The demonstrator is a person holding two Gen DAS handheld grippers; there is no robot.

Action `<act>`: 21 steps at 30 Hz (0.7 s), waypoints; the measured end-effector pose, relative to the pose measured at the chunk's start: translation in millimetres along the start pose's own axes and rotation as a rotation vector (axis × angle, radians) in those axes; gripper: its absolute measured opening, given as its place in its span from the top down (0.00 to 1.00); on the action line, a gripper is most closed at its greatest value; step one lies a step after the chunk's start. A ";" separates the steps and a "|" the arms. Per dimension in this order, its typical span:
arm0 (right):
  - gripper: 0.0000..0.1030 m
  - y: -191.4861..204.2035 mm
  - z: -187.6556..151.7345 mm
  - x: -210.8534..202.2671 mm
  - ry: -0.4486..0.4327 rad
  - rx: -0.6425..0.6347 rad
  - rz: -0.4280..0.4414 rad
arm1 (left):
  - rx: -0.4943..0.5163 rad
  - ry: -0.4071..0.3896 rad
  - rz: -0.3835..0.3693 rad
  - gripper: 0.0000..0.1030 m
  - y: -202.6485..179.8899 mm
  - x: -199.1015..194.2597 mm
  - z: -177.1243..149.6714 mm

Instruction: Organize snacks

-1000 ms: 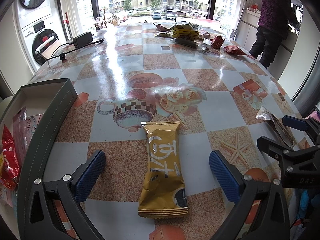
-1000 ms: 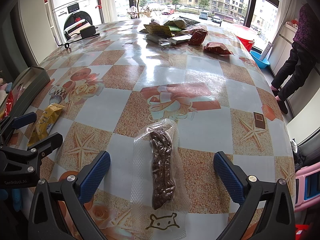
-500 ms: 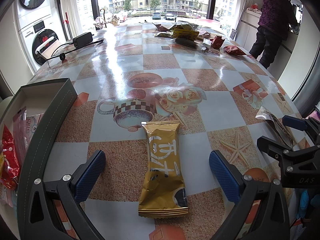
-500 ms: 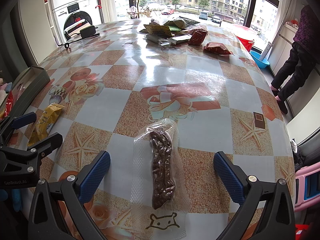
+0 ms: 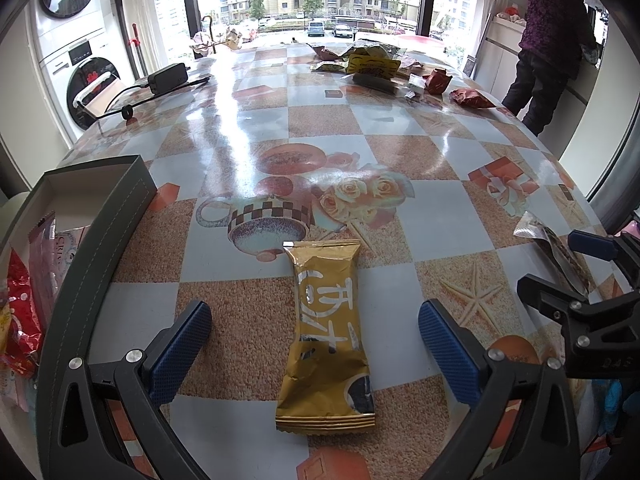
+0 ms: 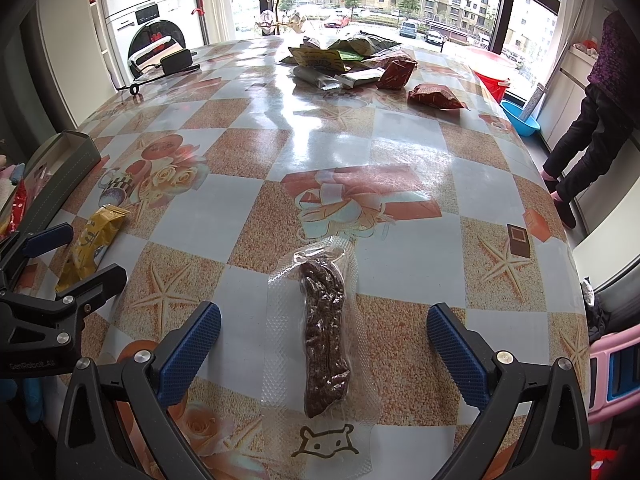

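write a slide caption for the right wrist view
Open right gripper straddling a clear pack of dark snack on the checkered table.

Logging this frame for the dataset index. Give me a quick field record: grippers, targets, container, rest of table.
left gripper: open, straddling the gold snack bar, not touching
right gripper: open, straddling the clear vacuum pack of dark snack, not touching
dark grey box: open top, left table edge, red and pink packets inside
far end of table: pile of snack packets, black power adapter
bystander: person at counter
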State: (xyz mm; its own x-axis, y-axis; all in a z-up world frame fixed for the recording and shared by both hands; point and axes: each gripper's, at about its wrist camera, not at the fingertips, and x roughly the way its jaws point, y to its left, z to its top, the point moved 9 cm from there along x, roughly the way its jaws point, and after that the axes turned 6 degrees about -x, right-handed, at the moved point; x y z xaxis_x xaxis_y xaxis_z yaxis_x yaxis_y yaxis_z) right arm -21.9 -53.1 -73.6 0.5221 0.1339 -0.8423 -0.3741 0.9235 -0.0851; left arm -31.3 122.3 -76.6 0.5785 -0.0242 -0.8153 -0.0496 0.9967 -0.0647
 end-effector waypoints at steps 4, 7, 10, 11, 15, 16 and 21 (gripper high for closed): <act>0.01 0.2 -0.3 1.6 0.082 -0.026 0.019 | -0.004 0.077 0.001 0.07 -10.2 -0.3 -1.9; 0.27 -0.3 0.8 -2.3 0.107 -0.034 0.026 | 0.037 0.113 -0.025 0.35 -29.7 -4.6 0.9; 0.64 -2.7 3.5 -9.3 0.117 -0.016 0.044 | 0.071 0.143 -0.065 0.77 -45.6 -8.4 2.3; 0.64 -4.0 3.1 -10.0 0.123 0.003 0.068 | 0.063 0.156 -0.089 0.77 -48.5 -9.3 1.3; 0.64 -8.4 0.4 -19.0 0.124 0.138 0.211 | -0.014 0.182 -0.218 0.77 -51.0 -19.3 -2.6; 0.64 -7.9 1.3 -23.0 0.122 0.166 0.244 | -0.018 0.176 -0.223 0.77 -49.7 -24.3 -2.3; 0.64 9.5 18.7 -46.0 0.097 0.163 0.308 | -0.036 0.106 -0.244 0.77 -32.0 -62.8 9.6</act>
State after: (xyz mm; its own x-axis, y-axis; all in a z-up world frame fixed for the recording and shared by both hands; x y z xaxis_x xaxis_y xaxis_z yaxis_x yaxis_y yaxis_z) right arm -35.2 -43.8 -25.7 0.3256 0.3876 -0.8624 -0.3715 0.8912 0.2603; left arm -58.2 92.6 -17.8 0.4889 -0.2729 -0.8285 0.0505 0.9571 -0.2854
